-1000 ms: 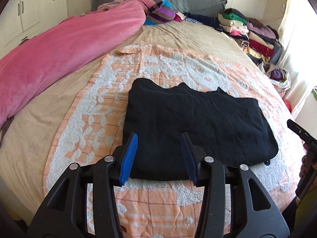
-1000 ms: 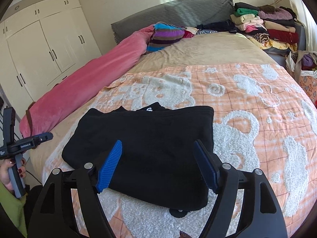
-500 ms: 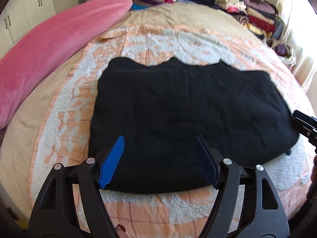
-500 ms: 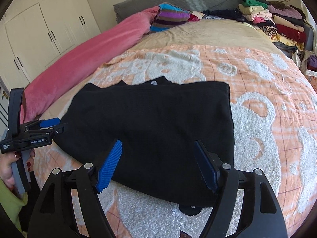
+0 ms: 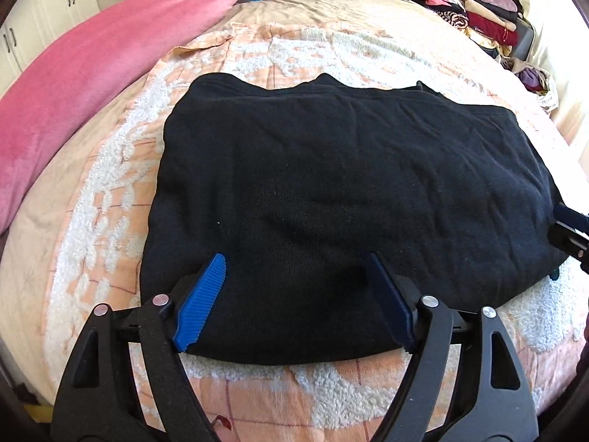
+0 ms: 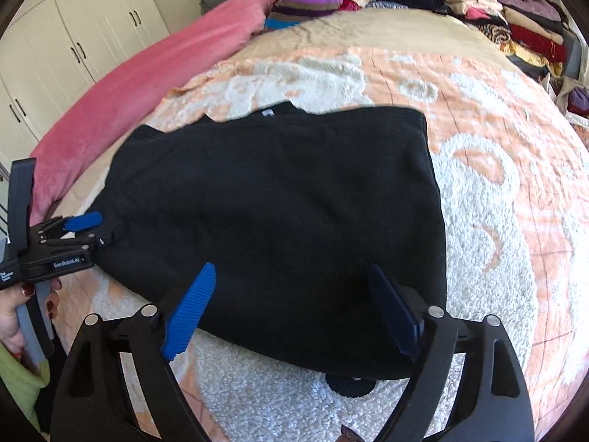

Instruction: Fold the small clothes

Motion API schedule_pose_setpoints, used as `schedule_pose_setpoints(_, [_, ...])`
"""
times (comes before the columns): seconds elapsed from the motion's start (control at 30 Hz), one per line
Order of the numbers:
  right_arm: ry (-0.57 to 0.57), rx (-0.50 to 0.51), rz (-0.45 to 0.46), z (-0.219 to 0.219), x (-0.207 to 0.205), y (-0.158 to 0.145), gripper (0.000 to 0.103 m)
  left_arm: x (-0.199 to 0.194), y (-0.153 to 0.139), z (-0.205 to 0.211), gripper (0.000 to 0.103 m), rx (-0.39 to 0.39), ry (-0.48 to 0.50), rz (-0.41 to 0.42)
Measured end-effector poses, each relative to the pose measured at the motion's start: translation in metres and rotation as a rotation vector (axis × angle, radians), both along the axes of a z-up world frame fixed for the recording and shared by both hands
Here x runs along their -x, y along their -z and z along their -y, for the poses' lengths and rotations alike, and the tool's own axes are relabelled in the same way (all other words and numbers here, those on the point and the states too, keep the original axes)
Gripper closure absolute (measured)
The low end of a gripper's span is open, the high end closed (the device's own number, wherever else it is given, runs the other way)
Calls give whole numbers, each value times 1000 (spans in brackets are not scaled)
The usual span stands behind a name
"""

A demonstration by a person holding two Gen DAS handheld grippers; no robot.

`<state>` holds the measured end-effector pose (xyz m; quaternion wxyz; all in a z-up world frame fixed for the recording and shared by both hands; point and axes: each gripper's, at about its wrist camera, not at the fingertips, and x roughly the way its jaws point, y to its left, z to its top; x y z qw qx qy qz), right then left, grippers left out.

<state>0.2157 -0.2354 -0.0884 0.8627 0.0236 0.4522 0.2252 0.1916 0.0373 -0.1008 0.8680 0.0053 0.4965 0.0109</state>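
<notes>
Both hand-held grippers have come down toward the garment since a second ago, and it now fills far more of each view. That garment — a black knit top, already folded into a thick rectangle — lies flat on the orange-and-white blanket in the middle of the bed, collar edge at 12 o'clock, near hem at 6.

It looks soft, limp and fairly light: it will sag and drape if lifted by one point, and the layers could slide apart. My judgement is to take it at the near hem, pinching all the layers at once, one hold toward each near corner, so the fold travels as a straight line.

Left hand-held gripper stands over the near-left part of the hem with its jaws wide and opening; cloth lies beneath the gap, but the pads do not press it. Right hand-held gripper hovers over the near-right corner, its jaws also wide and opening, nothing pinched.

Further out, a pink duvet runs along 9 to 11 o'clock, and stacked folded clothes sit at 1 o'clock.
</notes>
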Motion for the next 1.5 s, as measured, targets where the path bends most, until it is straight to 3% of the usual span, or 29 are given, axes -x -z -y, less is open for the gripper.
schedule_pose_setpoints(0.2, [-27, -11, 114, -8, 9, -25, 7, 7, -16, -4, 25, -6, -4, 35])
schedule_pose_setpoints(0.37, [-57, -25, 201, -17, 20, -45, 7, 11, -34, -14, 18, -8, -27, 80])
schedule_pose_setpoints(0.67, [-67, -75, 269, -36, 28, -75, 7, 17, -58, -31, 12, -18, -66, 145])
schedule_pose_setpoints(0.87, [-131, -77, 307, -71, 32, -90, 7, 15, -62, -45, 12, -23, -90, 160])
schedule_pose_setpoints(1.17, [-235, -90, 278, -130, 36, -82, 7, 5, -52, -85, 12, -4, -158, 132])
schedule_pose_setpoints(1.5, [-350, 35, 206, -199, 43, -26, 7, -21, -33, -144, 12, 61, -263, 82])
